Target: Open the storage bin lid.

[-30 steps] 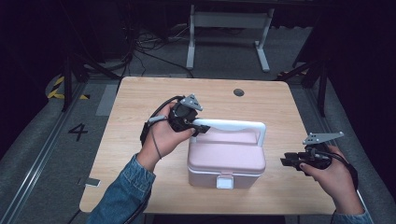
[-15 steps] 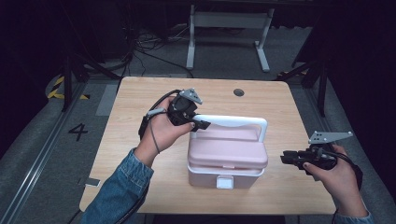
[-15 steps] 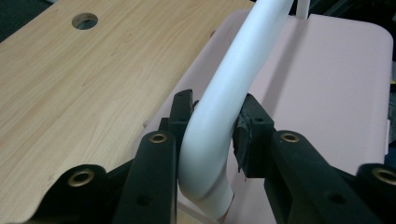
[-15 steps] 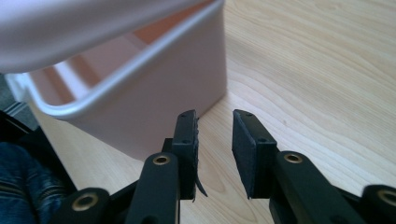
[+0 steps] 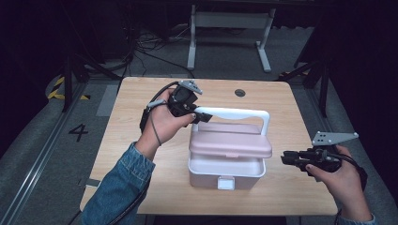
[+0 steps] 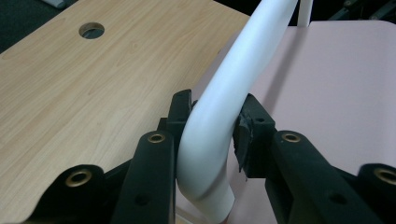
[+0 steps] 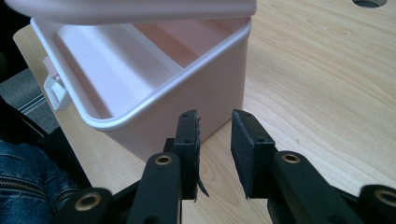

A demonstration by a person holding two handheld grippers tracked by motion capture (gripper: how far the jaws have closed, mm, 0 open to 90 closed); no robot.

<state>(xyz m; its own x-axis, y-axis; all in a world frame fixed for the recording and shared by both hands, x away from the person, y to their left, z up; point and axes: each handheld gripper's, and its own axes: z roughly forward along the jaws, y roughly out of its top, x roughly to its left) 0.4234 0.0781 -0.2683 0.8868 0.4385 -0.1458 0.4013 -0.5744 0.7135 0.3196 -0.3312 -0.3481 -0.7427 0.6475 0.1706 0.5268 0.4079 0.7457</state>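
My left gripper (image 5: pixel 196 114) is clamped on the white handle (image 5: pixel 234 113), its long axis parallel to the table's (image 5: pixel 141 140) front edge. The pink box (image 5: pixel 225 166) sits mid-table; my empty, slightly open right gripper (image 5: pixel 284 159) waits beside its right wall.

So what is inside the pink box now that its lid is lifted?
The right gripper view shows the part of the pink box interior that is in sight bare: smooth walls and a low ledge. The raised lid, held up by its white handle in the left tongs, covers the rest.
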